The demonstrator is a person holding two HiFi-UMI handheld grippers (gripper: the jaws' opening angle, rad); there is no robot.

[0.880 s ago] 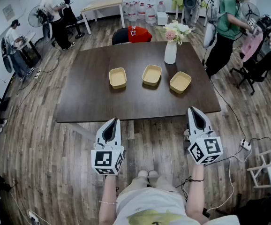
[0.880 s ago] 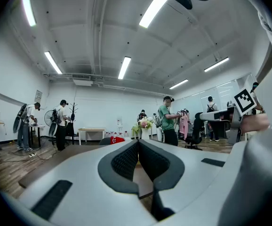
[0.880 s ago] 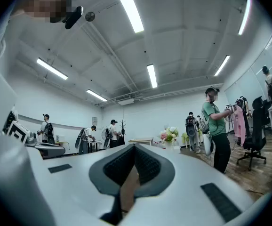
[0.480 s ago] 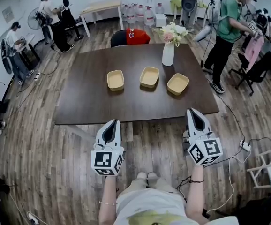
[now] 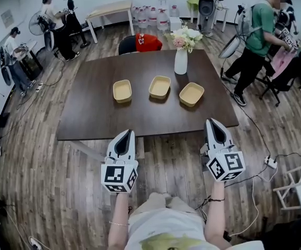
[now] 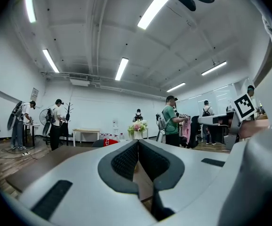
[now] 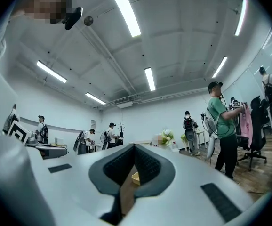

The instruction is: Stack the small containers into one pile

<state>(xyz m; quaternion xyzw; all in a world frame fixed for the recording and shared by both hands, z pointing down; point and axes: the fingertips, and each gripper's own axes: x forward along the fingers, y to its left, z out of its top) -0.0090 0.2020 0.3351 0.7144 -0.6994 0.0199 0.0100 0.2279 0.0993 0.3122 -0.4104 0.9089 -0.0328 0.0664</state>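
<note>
Beyond R hand-held gripper (image 5: pixel 214 122): 3 containers (image 5: pixel 160 86)

the left gripper (image 5: pixel 126 133) and right gripper (image 5: pixel 212 122) are white, beak-shaped shells lined with dark grey textured pads (image 6: pixel 124 161). each ends in a cube (image 5: pixel 119 177) of black-and-white square markers. the person wears a pale shirt (image 5: pixel 166 234) with a yellowish print, pale shoes (image 5: pixel 161 195), a thin bracelet (image 5: pixel 118 224) on the left wrist and a dark band (image 5: pixel 216 200) on the right.

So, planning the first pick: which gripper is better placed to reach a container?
Probably right: the right container lies nearest the table edge, just ahead of the right gripper; the left gripper has farther to go.
</note>
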